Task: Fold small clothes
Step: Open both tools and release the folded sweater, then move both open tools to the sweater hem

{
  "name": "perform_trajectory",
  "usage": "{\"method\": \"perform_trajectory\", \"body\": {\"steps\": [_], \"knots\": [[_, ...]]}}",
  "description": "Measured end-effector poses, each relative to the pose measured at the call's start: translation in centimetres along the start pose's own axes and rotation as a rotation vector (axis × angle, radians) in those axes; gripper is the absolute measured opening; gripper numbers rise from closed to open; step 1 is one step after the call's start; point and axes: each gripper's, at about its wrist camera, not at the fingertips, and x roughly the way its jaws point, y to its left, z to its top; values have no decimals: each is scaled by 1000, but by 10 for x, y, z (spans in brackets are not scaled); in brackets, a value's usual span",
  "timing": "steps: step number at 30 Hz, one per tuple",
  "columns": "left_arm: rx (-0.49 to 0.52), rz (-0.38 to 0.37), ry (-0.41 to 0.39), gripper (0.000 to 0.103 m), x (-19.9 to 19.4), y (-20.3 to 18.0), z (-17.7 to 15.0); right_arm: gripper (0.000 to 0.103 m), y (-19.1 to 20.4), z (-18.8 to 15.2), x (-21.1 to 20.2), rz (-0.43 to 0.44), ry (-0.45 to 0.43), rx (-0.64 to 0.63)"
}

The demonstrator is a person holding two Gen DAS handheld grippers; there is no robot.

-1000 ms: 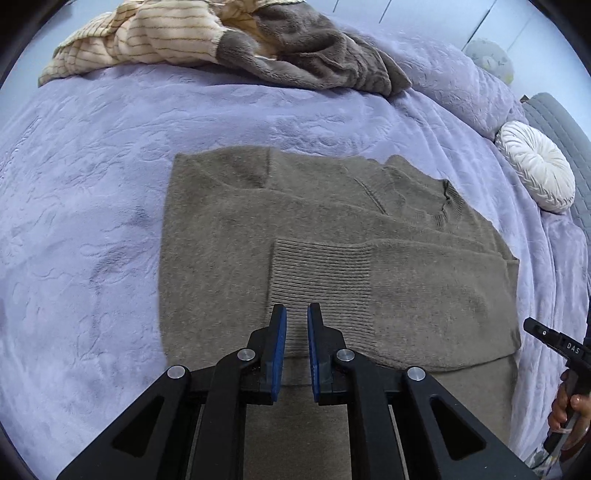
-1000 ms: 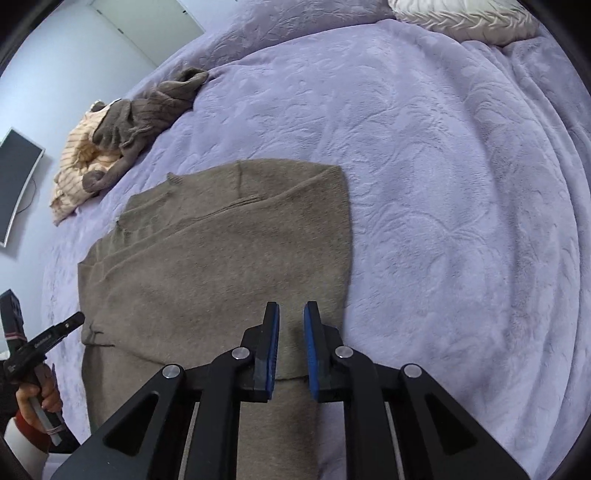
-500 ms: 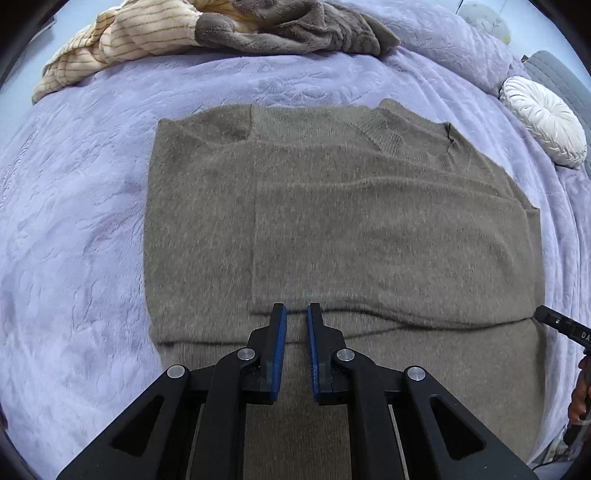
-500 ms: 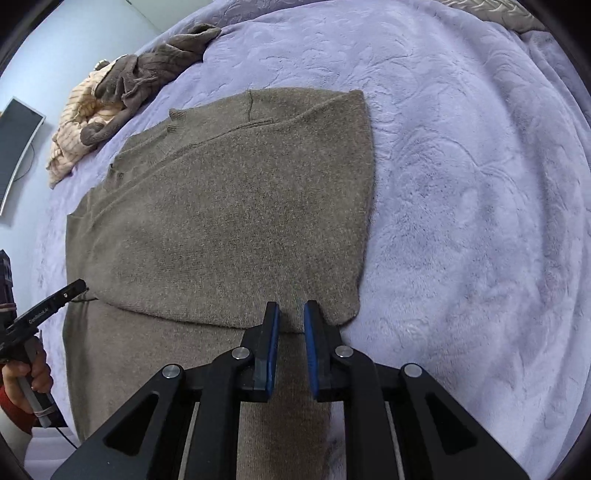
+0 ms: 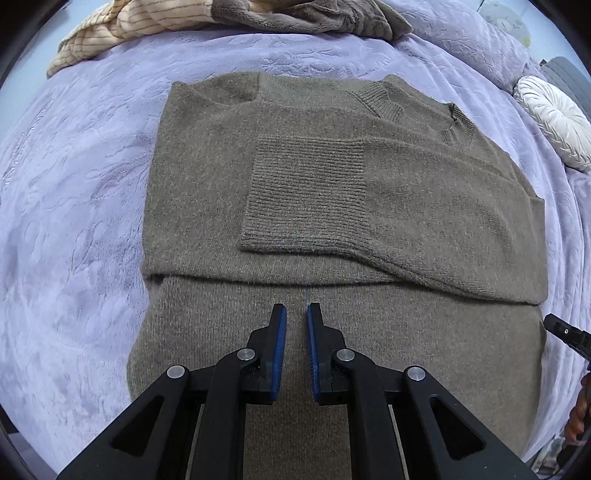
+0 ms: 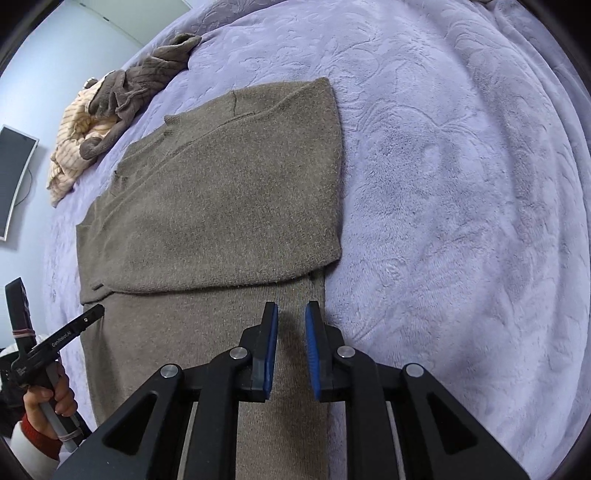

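Jaws, left: my left gripper (image 5: 296, 314) has its blue pads pretty much pressed together, just a thin slit between them, nothing pinched. It hangs over the lower body of the sweater, tips just short of the folded edge.

Jaws, right: my right gripper (image 6: 291, 314) shows a narrow gap too, nothing caught in it. Can't tell if the tips touch the knit. It sits over the sweater's right side strip, just beside where the fabric ends and the bed cover starts.

Sweater: brown-grey knit sweater (image 5: 332, 206) lying flat in the middle of the bed, collar toward the far edge. Both sleeves are folded in across the chest, and the ribbed cuff (image 5: 306, 195) lies on top near the middle.

Bed: lilac embossed bed cover (image 6: 461, 184), sweater flat on it.

Other clothes: striped cream and grey-brown pile of clothes (image 5: 207, 18) at the far edge of the bed, well apart from the sweater.

Cushion: round white cushion (image 5: 554, 118) by the far right corner.

Wall: dark monitor (image 6: 14, 177) off past the left edge.
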Motion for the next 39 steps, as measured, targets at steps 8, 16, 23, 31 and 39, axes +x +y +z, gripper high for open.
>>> {"method": "perform_trajectory", "body": {"steps": [8, 16, 23, 31, 39], "knots": [[-14, 58, -41, 102, -11, -5, -5, 23, 1, 0, 0, 9, 2, 14], [26, 91, -29, 102, -15, -13, -7, 27, 1, 0, -2, 25, 3, 16], [-7, 77, 42, 102, -19, -10, -18, 27, 1, -4, -6, 44, 11, 18], [-32, 56, 69, 102, -48, 5, -65, 54, 1, -21, -18, 90, 54, 43], [-97, 72, 124, 102, -69, 44, -114, 54, 0, -63, -23, 91, 145, 92]]}}
